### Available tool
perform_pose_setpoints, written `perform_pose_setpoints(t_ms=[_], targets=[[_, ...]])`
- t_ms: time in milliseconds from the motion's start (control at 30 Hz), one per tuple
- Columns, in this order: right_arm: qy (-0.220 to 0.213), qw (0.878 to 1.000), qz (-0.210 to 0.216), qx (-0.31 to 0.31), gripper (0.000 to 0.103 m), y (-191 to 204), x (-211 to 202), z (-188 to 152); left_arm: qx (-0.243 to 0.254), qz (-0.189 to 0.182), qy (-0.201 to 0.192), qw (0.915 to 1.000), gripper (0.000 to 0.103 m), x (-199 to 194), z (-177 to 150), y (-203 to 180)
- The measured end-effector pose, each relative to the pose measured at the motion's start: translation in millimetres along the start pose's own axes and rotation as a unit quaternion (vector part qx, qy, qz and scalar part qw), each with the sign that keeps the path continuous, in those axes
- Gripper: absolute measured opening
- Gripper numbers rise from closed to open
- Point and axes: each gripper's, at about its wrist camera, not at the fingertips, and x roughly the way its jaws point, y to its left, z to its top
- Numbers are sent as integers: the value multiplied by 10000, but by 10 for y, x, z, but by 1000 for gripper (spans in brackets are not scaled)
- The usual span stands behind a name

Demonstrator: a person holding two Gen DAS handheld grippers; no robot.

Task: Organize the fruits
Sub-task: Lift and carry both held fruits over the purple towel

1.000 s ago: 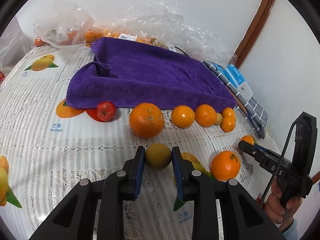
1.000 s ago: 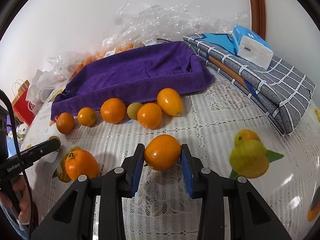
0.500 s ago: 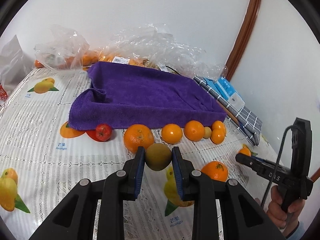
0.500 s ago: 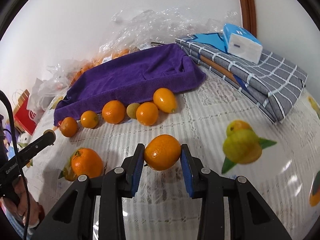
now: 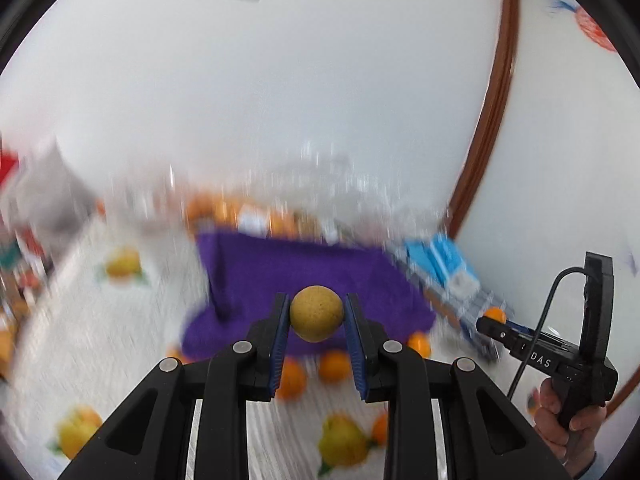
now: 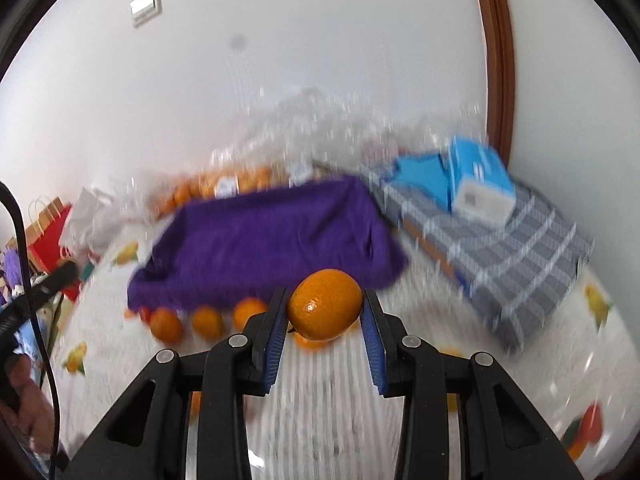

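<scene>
- Surface: counter (image 6: 332, 392) under a white lace-patterned cover printed with yellow and orange fruit motifs; both views are motion-blurred, so fine detail is lost.
- Landmark: purple towel (image 6: 272, 240) spread on the counter toward the white wall (image 6: 320, 60).
- Behind the towel, against the wall: clear plastic bags (image 6: 320, 120) with orange fruit inside, count not readable.
- To the towel's right: folded grey checked cloth (image 6: 516, 248) with a blue-and-white box (image 6: 480, 184) on top; a brown wooden trim (image 6: 496, 60) runs up the wall beyond it.
- To the towel's left, at the counter edge: a red paper bag (image 6: 48, 232).
- Along the towel's near edge: a row of loose oranges (image 6: 206, 320) on the cover.
- Left hand-held gripper (image 5: 316, 318): clamped on a small round fruit (image 5: 316, 313), dull yellow-brown with a matt, speckled skin; held clear of the counter, seen in front of the towel's near edge.
- Right hand-held gripper (image 6: 325, 312): clamped on an orange (image 6: 325, 309), glossy, bright, slightly flattened, with a highlight on its front; held clear of the counter, in front of the towel's near right corner.
- The right gripper also shows in the left view, right of the towel, with a person's hand (image 5: 568, 420) on its handle.
</scene>
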Motion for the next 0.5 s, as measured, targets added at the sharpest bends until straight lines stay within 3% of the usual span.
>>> perform_pose_setpoints(t_ms=[133,267,400,500], targets=[[-329,9994,34,29,36,49,42,439,72,114,-349,9993,26,76,415,-77],[-474,9988,126,-16,36,119,229,733,-197,306,-537,9979,26,361,684,-14],[-433,9986,239,-163,36,221,576,892,-441,558,-620,9955,26,762,775,116],[-421,9984,333,-166,36,234,845,935,-629,599,-459,9952,26,1068,652,283]])
